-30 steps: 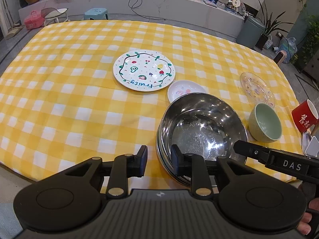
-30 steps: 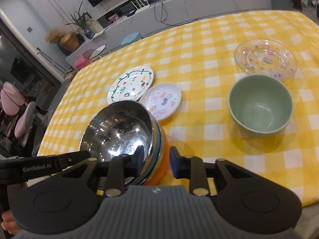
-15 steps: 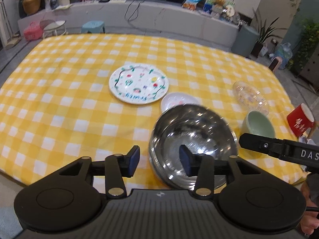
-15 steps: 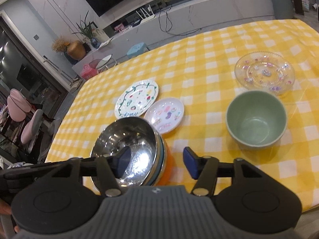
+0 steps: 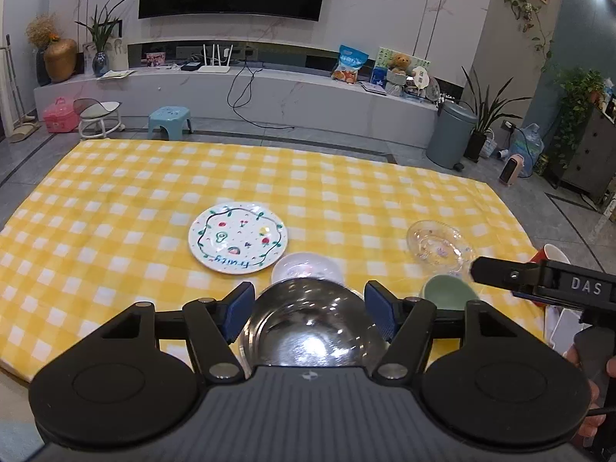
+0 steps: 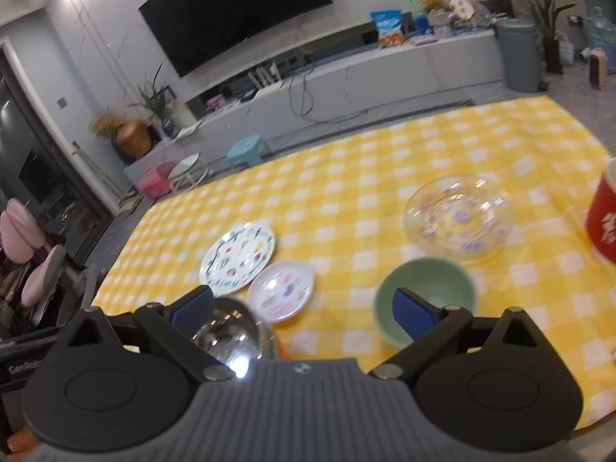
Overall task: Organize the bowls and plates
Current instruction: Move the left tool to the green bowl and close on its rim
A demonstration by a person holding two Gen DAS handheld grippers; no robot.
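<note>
A steel bowl (image 5: 312, 331) tops a stack of bowls at the table's near edge; it also shows in the right wrist view (image 6: 227, 337). My left gripper (image 5: 310, 313) is open and empty above it. My right gripper (image 6: 304, 310) is open and empty, near a green bowl (image 6: 431, 288), which also shows in the left wrist view (image 5: 448, 292). A fruit-painted plate (image 5: 238, 242) (image 6: 238, 256), a small white plate (image 5: 308, 267) (image 6: 281, 295) and a glass plate (image 5: 439, 244) (image 6: 458, 217) lie on the yellow checked cloth (image 5: 115, 231).
A red cup (image 6: 604, 223) stands at the right edge of the table; it also shows in the left wrist view (image 5: 550, 256). Behind the table are a low TV bench (image 5: 269, 96), a blue stool (image 5: 169, 117) and a grey bin (image 5: 450, 134).
Both grippers have opened wide and pulled up and back from the steel bowl stack. The views have tilted up, showing more of the room.
</note>
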